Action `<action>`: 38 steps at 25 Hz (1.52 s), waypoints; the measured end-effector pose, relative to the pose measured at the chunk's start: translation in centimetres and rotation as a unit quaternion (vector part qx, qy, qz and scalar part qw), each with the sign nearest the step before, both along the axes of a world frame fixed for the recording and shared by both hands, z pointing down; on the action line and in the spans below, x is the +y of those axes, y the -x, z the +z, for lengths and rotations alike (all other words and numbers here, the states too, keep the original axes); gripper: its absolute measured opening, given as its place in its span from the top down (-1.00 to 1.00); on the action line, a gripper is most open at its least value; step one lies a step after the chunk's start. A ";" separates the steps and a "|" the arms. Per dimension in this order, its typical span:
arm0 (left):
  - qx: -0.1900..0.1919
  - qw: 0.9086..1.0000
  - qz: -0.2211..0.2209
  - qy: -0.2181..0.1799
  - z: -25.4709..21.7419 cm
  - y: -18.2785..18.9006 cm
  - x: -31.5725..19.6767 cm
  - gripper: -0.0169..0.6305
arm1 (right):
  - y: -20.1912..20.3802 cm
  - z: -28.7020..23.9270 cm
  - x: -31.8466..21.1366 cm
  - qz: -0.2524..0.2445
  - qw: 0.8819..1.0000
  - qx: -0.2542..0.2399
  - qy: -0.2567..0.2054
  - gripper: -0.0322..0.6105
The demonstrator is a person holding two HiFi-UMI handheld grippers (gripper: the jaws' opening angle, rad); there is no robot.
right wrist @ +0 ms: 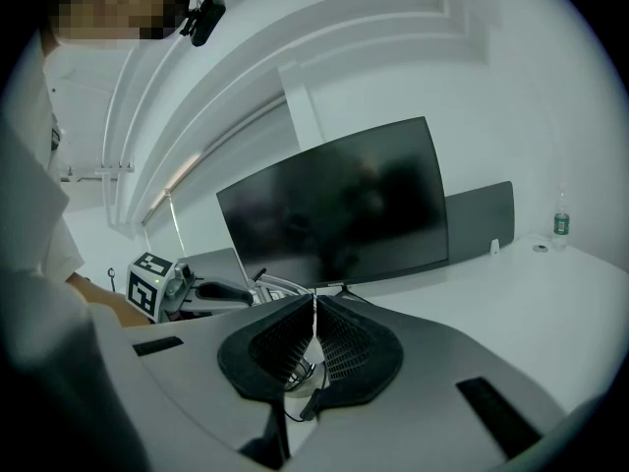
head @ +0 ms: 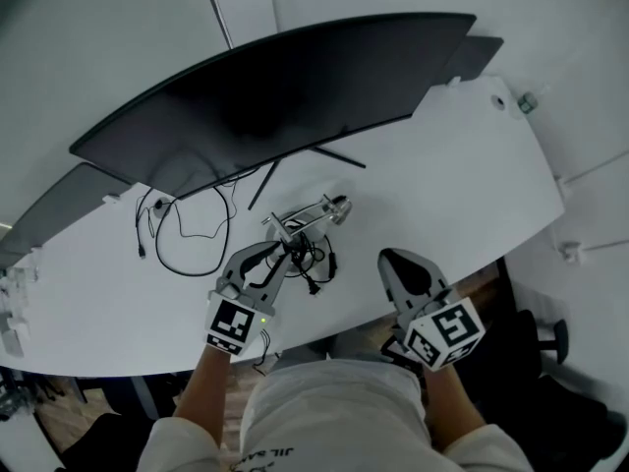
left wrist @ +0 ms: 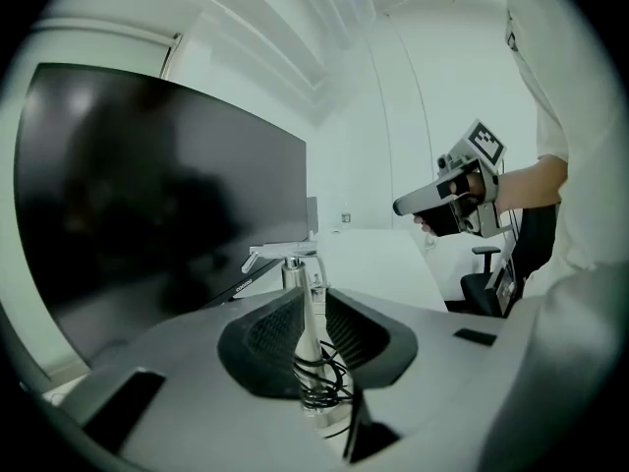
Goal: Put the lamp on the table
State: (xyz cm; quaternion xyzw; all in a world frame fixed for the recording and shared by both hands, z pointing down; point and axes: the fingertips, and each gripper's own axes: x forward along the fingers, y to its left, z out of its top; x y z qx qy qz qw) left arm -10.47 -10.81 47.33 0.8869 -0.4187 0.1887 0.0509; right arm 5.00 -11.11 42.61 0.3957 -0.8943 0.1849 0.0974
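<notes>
White table (head: 442, 165) with the curved monitor (head: 275, 96) at the back, and the lamp (head: 307, 214) lies near the front edge, its cord-wrapped stem running straight out from the left gripper (head: 280, 256), jaws pinched on it (right gripper (head: 396, 262) is just beside, jaws closed on nothing).

We see bright, even light over the white desk (head: 472, 165), with only soft shadow beneath the dark monitor (head: 285, 96). Both gripper views take a cool greenish cast, bend strongly toward black round edges, and blur the nearest foreground.
</notes>
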 end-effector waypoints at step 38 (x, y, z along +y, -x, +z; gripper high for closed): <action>0.120 0.987 -0.085 0.069 -6.7 -5.9 4.1 0.94 | -0.9 -4.0 1.5 -0.039 0.998 0.028 -0.050 0.80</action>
